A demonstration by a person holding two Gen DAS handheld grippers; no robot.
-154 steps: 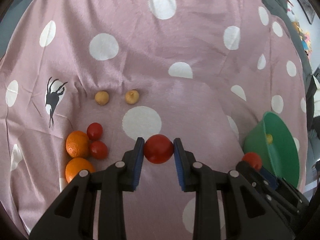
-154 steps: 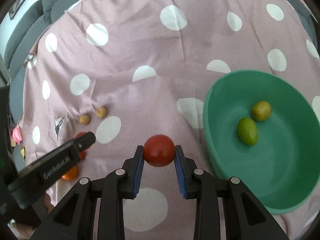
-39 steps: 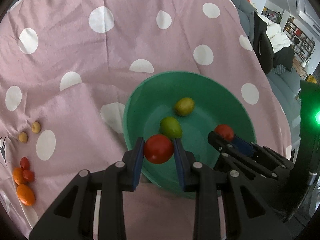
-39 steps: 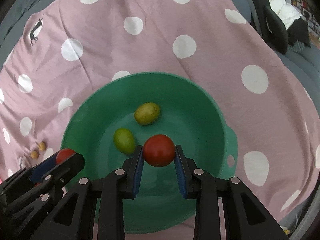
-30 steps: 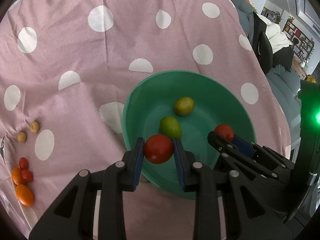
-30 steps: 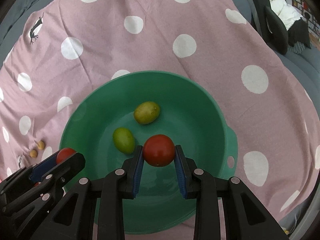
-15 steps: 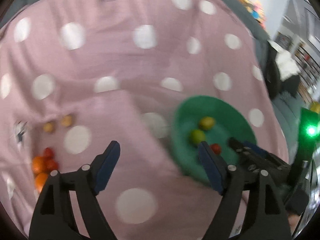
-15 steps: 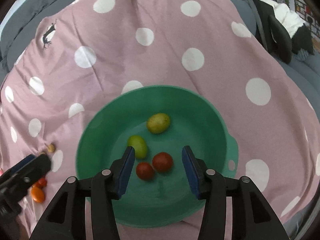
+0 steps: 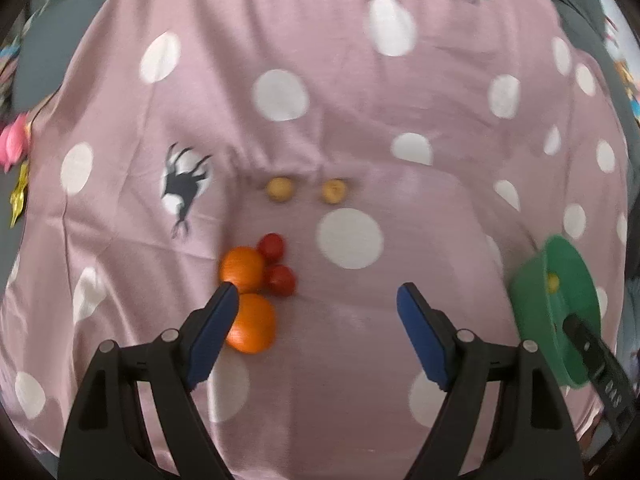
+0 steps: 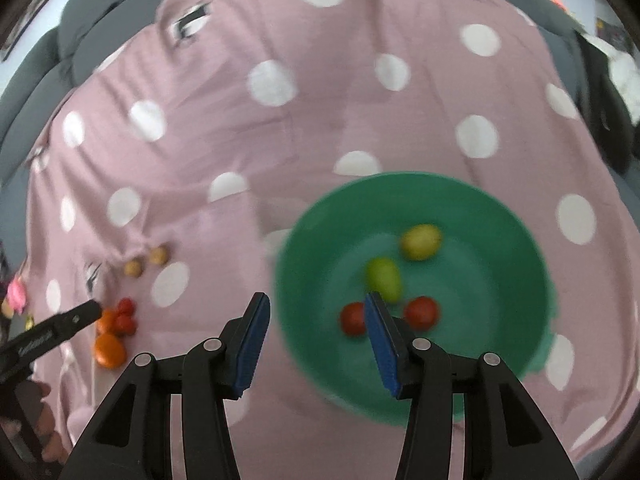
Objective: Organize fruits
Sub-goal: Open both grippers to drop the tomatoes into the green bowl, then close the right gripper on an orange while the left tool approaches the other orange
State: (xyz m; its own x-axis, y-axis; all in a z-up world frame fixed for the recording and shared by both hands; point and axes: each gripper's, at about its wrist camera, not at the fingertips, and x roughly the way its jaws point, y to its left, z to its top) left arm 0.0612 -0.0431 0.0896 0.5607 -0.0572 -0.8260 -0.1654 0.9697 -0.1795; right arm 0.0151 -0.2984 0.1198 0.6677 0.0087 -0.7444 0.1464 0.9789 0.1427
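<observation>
Towards the left edge of the wrinkled pink polka-dot cloth [image 9: 320, 60], two smooth round oranges [image 9: 251, 323] and small glossy red tomatoes [image 9: 281, 279] are clustered, touching; a nudged one could roll. The left gripper [image 9: 316, 306] is held wide, empty; the right gripper [image 10: 316, 312], part-open, empty, beside the green plastic bowl [image 10: 500, 216].

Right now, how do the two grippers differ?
The left gripper has its jaws spread wide; the right gripper has them narrower. The left hangs over the cloth by the oranges and small red fruits; the right sits at the green bowl's near rim. Both have just opened, have blue pads and hold nothing.
</observation>
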